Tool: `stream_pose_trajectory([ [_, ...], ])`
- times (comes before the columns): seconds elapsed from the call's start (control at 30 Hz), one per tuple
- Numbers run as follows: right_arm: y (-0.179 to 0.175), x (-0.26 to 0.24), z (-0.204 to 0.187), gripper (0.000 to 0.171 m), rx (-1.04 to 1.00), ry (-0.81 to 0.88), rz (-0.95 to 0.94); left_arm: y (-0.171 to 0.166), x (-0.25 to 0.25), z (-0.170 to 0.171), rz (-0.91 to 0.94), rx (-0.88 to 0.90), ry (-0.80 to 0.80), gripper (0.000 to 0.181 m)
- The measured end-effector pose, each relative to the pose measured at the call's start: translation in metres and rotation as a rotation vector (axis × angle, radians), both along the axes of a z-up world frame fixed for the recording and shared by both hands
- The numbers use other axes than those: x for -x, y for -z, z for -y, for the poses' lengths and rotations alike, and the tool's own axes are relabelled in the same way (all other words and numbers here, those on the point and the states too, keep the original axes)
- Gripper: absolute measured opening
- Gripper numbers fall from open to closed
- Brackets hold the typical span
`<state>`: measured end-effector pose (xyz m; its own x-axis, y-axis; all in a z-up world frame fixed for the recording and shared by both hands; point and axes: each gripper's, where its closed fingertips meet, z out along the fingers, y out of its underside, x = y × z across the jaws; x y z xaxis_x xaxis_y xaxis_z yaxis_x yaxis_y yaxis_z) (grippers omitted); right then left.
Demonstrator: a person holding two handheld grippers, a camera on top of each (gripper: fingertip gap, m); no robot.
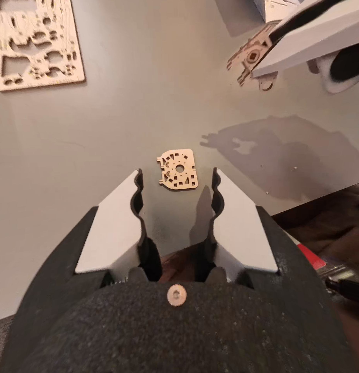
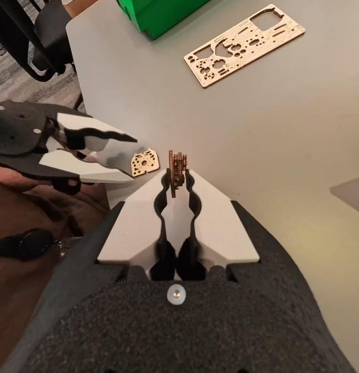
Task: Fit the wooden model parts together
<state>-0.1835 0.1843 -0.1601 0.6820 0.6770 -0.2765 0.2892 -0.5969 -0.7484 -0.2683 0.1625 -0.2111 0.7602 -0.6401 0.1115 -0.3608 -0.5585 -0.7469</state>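
A small flat wooden plate (image 1: pixel 177 169) with a round centre hole and many small cut-outs lies on the grey table just ahead of my left gripper (image 1: pixel 177 171), which is open and empty above it. The plate also shows in the right wrist view (image 2: pixel 145 164), beside the left gripper (image 2: pixel 133 159). My right gripper (image 2: pixel 176 171) is shut on a small wooden sub-assembly (image 2: pixel 176 167) of stacked layers, held edge-up above the table. In the left wrist view the right gripper (image 1: pixel 261 58) holds that assembly (image 1: pixel 248 58) at the upper right.
A punched-out wooden parts sheet (image 2: pixel 243 48) lies flat on the grey table (image 2: pixel 255 141); it shows at the upper left in the left wrist view (image 1: pixel 35 44). A green box (image 2: pixel 160 14) stands at the far edge. A black chair (image 2: pixel 33 36) stands beyond the table's left edge.
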Motion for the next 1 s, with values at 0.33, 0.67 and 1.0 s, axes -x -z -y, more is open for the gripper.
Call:
stream_pose_trajectory([
  [0.33, 0.009, 0.001, 0.009, 0.014, 0.017, -0.053, 0.054, 0.012, -0.003, 0.005, -0.069, -0.113, 0.006, 0.048],
  [0.67, 0.028, 0.031, 0.026, 0.014, 0.077, -0.175, 0.112, 0.002, -0.013, -0.001, -0.267, -0.233, 0.243, 0.038],
  [1.0, 0.034, 0.042, 0.029, 0.015, 0.161, -0.107, 0.178, -0.006, -0.038, 0.001, -0.358, -0.328, 0.403, 0.038],
])
